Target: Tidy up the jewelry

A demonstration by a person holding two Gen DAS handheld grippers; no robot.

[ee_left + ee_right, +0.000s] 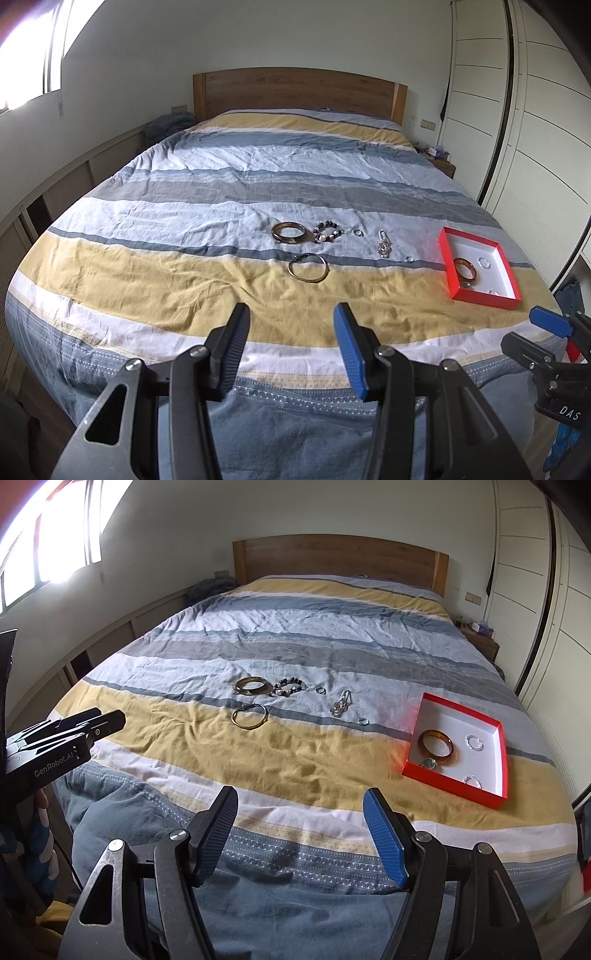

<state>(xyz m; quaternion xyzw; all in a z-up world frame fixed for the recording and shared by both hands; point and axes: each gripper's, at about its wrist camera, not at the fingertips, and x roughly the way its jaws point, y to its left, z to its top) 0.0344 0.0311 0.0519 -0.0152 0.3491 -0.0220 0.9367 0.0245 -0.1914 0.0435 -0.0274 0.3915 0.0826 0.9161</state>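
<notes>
A bed (pixel 295 638) with a striped cover carries everything. Ahead of the tongs, near the middle, lie a brown bangle (pixel 251 685), a bead bracelet (pixel 289 686), a small ring (pixel 320 690) and a chain (pixel 341 703). Nearer to the tongs lie a thin gold bangle (pixel 249 716) and a second ring (pixel 363 721). To the right lies an open red box (pixel 495 768).

- Bed cover (pixel 295 635): bands of yellow, white, grey and blue, with a zigzag trim just ahead of the tool (pixel 299 830).
- Box (pixel 491 794), far right of the tool: red outside, white inside.
- Bangle (pixel 437 746) in it: amber brown.
- Headboard (pixel 340 557): brown wood.
</notes>
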